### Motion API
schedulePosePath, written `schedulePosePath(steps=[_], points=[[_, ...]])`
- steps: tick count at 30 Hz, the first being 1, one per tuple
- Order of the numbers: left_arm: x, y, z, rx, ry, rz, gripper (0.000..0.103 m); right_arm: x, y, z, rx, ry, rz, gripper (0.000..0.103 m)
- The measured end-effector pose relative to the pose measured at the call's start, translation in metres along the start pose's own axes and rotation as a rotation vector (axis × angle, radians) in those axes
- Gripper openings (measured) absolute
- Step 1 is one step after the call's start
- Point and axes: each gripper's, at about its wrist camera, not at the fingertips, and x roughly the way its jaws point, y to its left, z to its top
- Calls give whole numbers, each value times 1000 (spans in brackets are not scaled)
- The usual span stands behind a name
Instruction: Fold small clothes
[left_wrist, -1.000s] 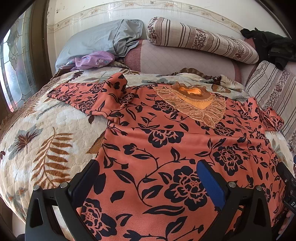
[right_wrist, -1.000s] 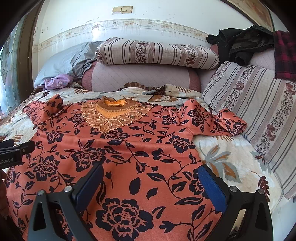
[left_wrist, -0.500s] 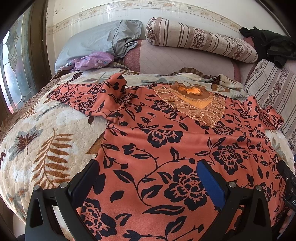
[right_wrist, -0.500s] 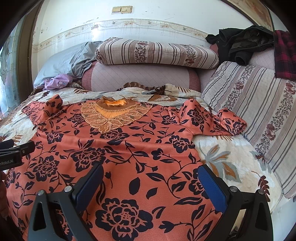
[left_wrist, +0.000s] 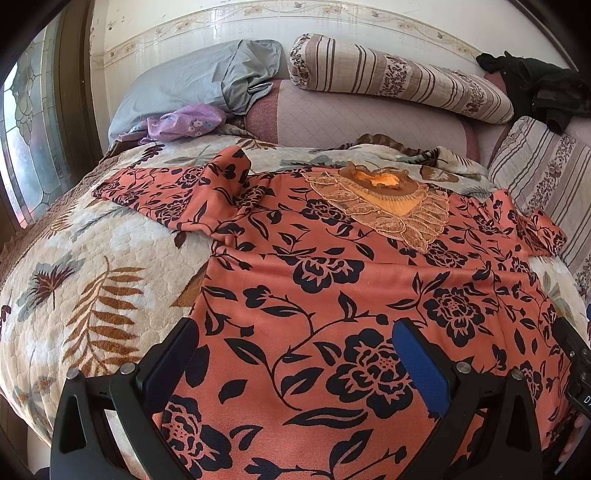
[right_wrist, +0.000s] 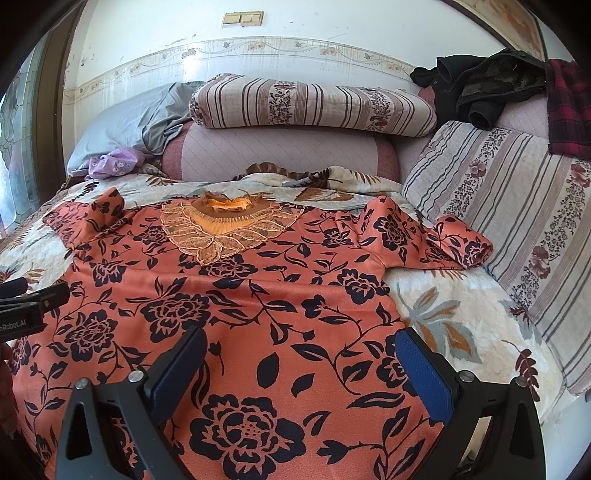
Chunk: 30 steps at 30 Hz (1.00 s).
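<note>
**Orange floral top spread flat on the bed, both grippers hovering wide apart**

On the black body of the left gripper (right_wrist: 22, 306), seen at the left edge of the right wrist view, white lettering reads "nRobot.AI", its start cut off; in the left wrist view the right gripper's body (left_wrist: 576, 373) shows only "D" before the frame ends.

At the far left a stained-glass window (left_wrist: 26, 147) closes the room; beside it the leaf-patterned quilt (left_wrist: 85, 288) lies bare and rolls down to the bed's rounded edge; a crumpled purple cloth (left_wrist: 184, 122) rests below a grey pillow (left_wrist: 177, 81). The floral top (left_wrist: 314, 295) lies face up in the middle, lace collar (left_wrist: 391, 210) toward the headboard, left sleeve bunched and raised, hem running under the cameras out of sight. The left gripper (left_wrist: 295, 365) hangs over the hem, fingers spread, clamping nothing; the right gripper (right_wrist: 299, 369) likewise, its blue pads (right_wrist: 424, 373) well apart above the fabric.

Rightward, the right sleeve (right_wrist: 443, 243) folds against a striped cushion (right_wrist: 517, 236); a strip of bare quilt runs between garment and cushion. A striped bolster (right_wrist: 310, 103) tops the headboard; dark clothes (right_wrist: 480, 85) and a red plaid cloth (right_wrist: 569, 103) are heaped at the top right, partly cut off.
</note>
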Motion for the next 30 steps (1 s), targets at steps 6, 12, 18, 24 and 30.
schedulePosePath(steps=[6, 12, 18, 24, 30], points=[[0, 0, 0, 1, 0, 0, 103, 1, -1, 0, 4, 0, 0, 103], [0, -2, 1, 3, -2, -1, 103, 0, -1, 0, 3, -1, 1, 103], [-2, -2, 1, 6, -8, -5, 103, 0, -1, 0, 3, -1, 1, 103], [-2, -2, 1, 1, -45, -12, 103, 0, -1, 0, 3, -1, 2, 103], [-3, -2, 1, -8, -75, -23, 103, -1, -1, 0, 5, -3, 3, 103]])
